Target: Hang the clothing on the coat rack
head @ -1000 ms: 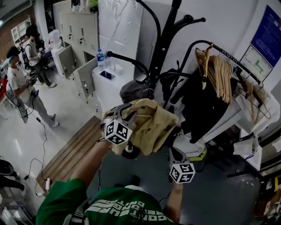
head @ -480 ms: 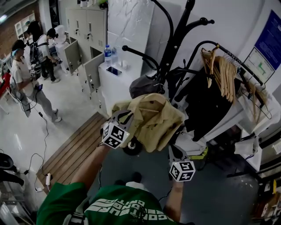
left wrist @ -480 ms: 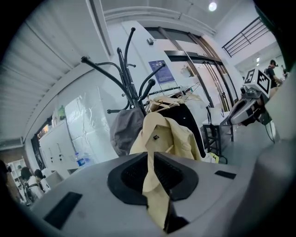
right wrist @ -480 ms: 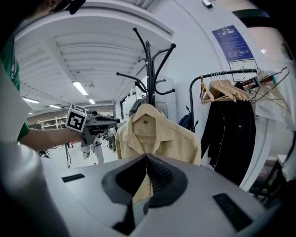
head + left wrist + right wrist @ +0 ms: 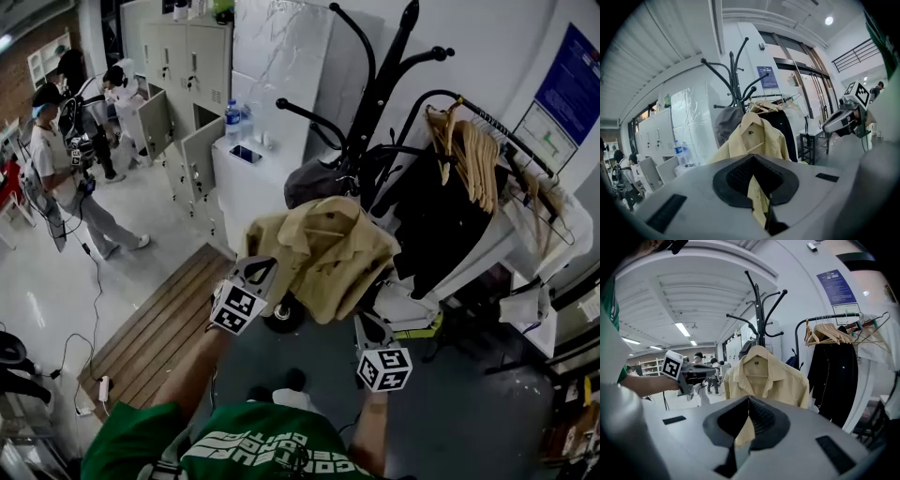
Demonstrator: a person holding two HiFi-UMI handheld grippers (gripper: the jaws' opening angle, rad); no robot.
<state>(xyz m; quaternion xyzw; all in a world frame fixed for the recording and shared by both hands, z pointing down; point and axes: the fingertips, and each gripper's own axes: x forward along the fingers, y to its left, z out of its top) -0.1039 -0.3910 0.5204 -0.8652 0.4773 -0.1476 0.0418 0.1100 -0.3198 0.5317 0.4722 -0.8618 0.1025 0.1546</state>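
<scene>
Empty-handed now: the left gripper point(image 5: 268, 265) fingers just snapped together on nothing, the right gripper point(image 5: 358, 320) fingers together too. Clip the tan shirt point(image 5: 328, 253) mid-frame and it could slide off the coat rack point(image 5: 386, 89)!

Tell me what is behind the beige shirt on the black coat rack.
A grey garment hangs behind the beige shirt on the black coat rack. The shirt hides the rack's lower pole; where its hanger hooks on cannot be made out.
</scene>
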